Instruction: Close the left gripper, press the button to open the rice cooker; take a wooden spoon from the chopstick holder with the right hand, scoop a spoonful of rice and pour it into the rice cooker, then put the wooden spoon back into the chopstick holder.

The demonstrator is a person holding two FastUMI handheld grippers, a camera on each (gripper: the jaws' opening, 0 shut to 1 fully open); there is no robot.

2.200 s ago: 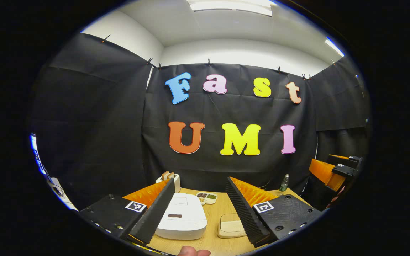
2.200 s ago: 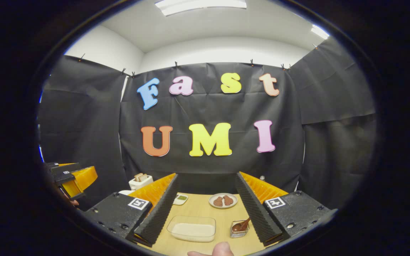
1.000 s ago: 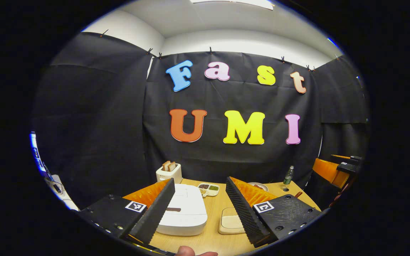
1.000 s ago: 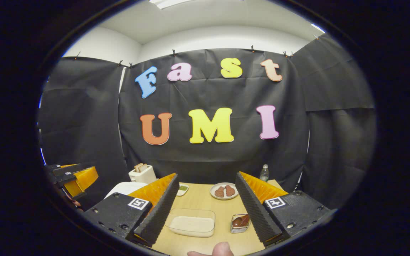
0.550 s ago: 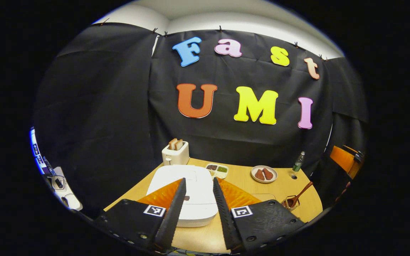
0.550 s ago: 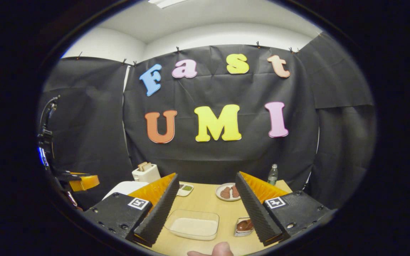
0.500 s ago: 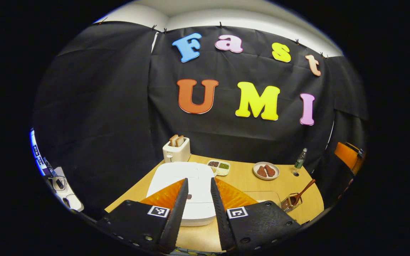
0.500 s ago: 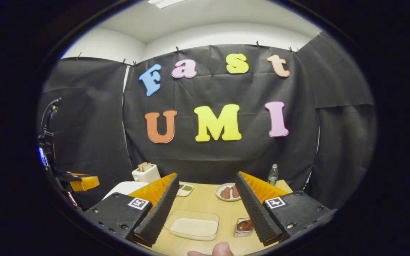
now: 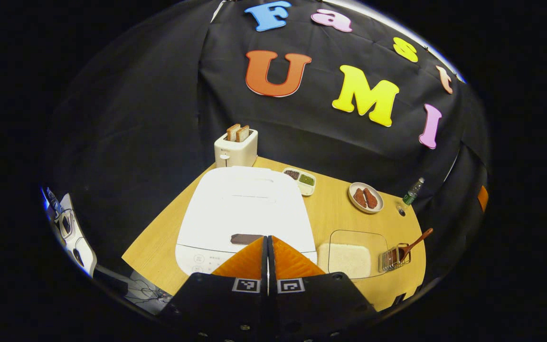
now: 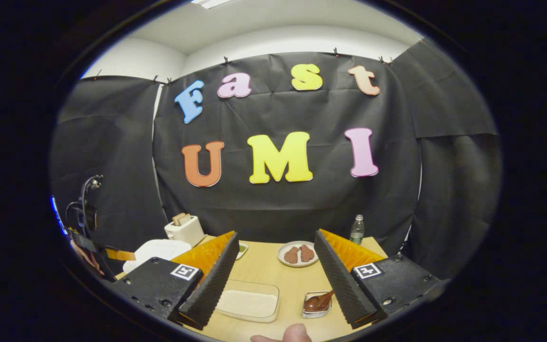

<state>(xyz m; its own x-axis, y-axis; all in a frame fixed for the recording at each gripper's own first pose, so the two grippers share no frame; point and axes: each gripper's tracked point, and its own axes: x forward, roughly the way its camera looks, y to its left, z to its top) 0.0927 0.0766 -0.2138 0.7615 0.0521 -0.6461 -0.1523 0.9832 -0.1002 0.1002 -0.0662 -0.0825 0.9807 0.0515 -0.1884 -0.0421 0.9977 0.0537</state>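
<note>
Rice cooker (image 9: pixel 242 213) sits lid down at the table's (image 9: pixel 330 213) 9 o'clock side in the left gripper view, its dark button (image 9: pixel 246 238) on the front edge. Our left gripper (image 9: pixel 268 244) is clenched – fingers pressed together with nothing between them – tips just over the cooker's front, right beside the button at its 3 o'clock; we can't tell if they touch it.

Wooden spoon (image 9: pixel 413 246) stands tilted in the chopstick holder (image 9: pixel 394 259) at the table's 4 o'clock corner, handle leaning toward 2 o'clock. The clear rice container (image 9: pixel 352 254) is between cooker and holder, just beside the holder.

In the right gripper view, our right gripper (image 10: pixel 274 266) is released – fingers wide apart, empty – above the near table edge, rice container at 6 o'clock, holder at 5.

Further out: toaster (image 9: pixel 235 147) with bread at 12 o'clock of the cooker, divided dish (image 9: pixel 300 180), plate (image 9: pixel 366 197), bottle (image 9: pixel 411 191).
</note>
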